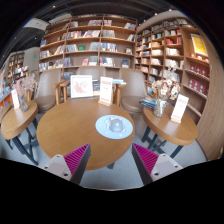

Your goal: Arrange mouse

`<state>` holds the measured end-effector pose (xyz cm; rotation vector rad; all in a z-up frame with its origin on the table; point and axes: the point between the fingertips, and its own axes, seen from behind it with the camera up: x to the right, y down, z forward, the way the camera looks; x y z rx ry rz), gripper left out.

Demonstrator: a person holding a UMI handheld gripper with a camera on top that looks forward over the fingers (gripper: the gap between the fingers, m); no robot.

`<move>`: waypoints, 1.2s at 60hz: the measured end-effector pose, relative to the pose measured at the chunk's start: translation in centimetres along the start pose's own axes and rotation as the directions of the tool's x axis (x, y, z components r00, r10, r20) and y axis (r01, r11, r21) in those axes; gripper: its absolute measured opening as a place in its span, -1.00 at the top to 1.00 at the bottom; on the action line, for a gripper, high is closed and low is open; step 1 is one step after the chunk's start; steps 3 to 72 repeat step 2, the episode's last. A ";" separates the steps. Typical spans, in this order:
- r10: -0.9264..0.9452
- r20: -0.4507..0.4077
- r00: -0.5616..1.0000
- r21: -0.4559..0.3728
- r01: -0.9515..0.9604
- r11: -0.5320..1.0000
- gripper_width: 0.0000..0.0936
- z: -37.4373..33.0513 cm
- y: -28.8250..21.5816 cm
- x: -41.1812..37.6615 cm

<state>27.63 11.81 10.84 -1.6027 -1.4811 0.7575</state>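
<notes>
Item: round wooden tabletop (70, 125), library room, viewed from above and a little back. Gripper (112, 160) held high over the near rim, its fingers (74, 160) spread wide apart, nothing between the pink pads; I judge this an approach stance, jaws pre-opened to take something lying ahead. On the tabletop, beyond the fingers: a pale round mat (114, 126) carrying a small grey object, probably the mouse (117, 125), though it is too small to be certain; it sits well apart from the fingertips and toward the far right of the tabletop. Two upright display cards (81, 86) and (106, 91) stand at the far edge, facing forward as signage; their printing cannot be read. Side table (170, 125) to the right bears another propped card and some small items; a second side table (15, 117) to the left likewise. Bookshelves (95, 45) line the back walls; no spine titles legible. Task not yet begun, by my reckoning
</notes>
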 end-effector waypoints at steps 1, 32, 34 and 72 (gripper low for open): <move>-0.001 0.003 1.000 0.001 0.001 1.000 -0.82 0.0 0.0 -0.1; 0.000 0.007 1.000 0.003 0.000 1.000 -0.82 -0.1 0.1 -0.3; 0.000 0.007 1.000 0.003 0.000 1.000 -0.82 -0.1 0.1 -0.3; 0.000 0.007 1.000 0.003 0.000 1.000 -0.82 -0.1 0.1 -0.3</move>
